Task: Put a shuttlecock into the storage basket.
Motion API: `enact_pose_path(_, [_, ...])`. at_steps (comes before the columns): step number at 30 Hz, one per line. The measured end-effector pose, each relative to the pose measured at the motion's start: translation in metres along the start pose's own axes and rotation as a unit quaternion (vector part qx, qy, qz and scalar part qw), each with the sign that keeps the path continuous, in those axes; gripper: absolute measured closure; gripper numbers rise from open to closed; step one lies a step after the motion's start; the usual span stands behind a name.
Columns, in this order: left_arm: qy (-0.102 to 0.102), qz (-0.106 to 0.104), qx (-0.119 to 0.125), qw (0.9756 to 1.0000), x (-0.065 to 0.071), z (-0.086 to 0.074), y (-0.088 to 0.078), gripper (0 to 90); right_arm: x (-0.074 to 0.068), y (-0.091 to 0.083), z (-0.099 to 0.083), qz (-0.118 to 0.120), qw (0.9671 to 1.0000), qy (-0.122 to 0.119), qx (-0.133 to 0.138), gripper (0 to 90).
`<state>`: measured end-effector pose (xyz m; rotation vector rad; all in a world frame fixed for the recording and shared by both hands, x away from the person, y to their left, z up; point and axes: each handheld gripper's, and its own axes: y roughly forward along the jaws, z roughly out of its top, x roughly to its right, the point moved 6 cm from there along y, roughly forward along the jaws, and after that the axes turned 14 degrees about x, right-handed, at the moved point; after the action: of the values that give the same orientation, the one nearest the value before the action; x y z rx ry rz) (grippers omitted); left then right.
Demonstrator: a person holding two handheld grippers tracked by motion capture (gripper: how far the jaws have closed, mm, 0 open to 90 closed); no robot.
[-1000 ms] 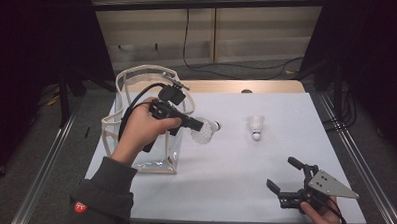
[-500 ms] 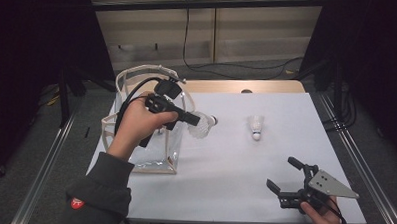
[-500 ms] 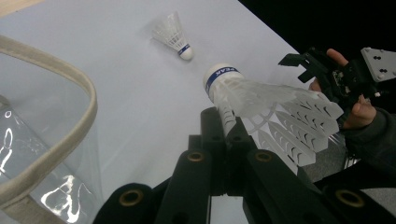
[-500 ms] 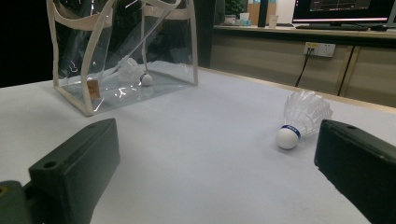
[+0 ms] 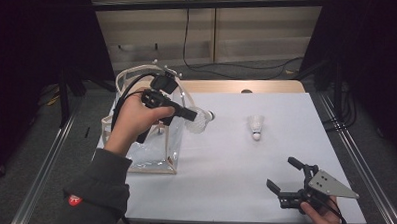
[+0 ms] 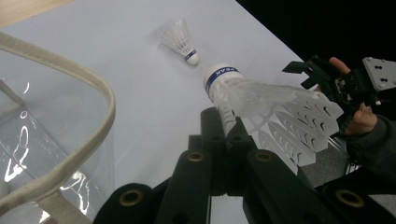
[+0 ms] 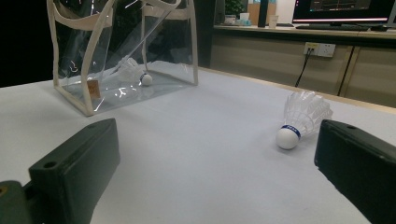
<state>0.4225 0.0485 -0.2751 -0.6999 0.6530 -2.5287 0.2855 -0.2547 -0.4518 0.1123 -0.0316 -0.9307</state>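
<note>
Since the earlier high view, the left gripper (image 5: 186,113) has drifted a little back toward the clear bag (image 5: 152,155), carrying its shuttlecock (image 5: 200,120) with it; the right gripper (image 5: 287,181) has not shifted.

Those left jaws are clamped on the feather skirt of the held shuttlecock (image 6: 261,105), which hangs in the air just beside the bag's cream-trimmed rim (image 6: 100,95), cork pointing away over the table. The right gripper sits near the table's front right corner, jaws spread wide with nothing between them. A second shuttlecock (image 5: 256,127) lies on the white tabletop (image 5: 225,158) toward the back, right of the middle, cork nearest the front edge. One more shuttlecock (image 7: 133,71) rests inside the bag at the left edge.

A shuttlecock is probably close to weightless, so it takes almost no force to lift, but the skirt looks thin and springy and would likely crush or splay under a hard squeeze. The rounded cork is firmer yet may slip from flat pads. The best hold seems low on the skirt, just above the blue band, with a light grip.
</note>
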Motion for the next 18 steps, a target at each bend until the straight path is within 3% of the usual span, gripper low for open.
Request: enact_pose_path(18, [-0.004,0.012,0.0,0.9999,-0.0058,0.0075,-0.007,90.0,0.0001,-0.0001,0.0001,0.0,1.0,0.001,0.0,0.0])
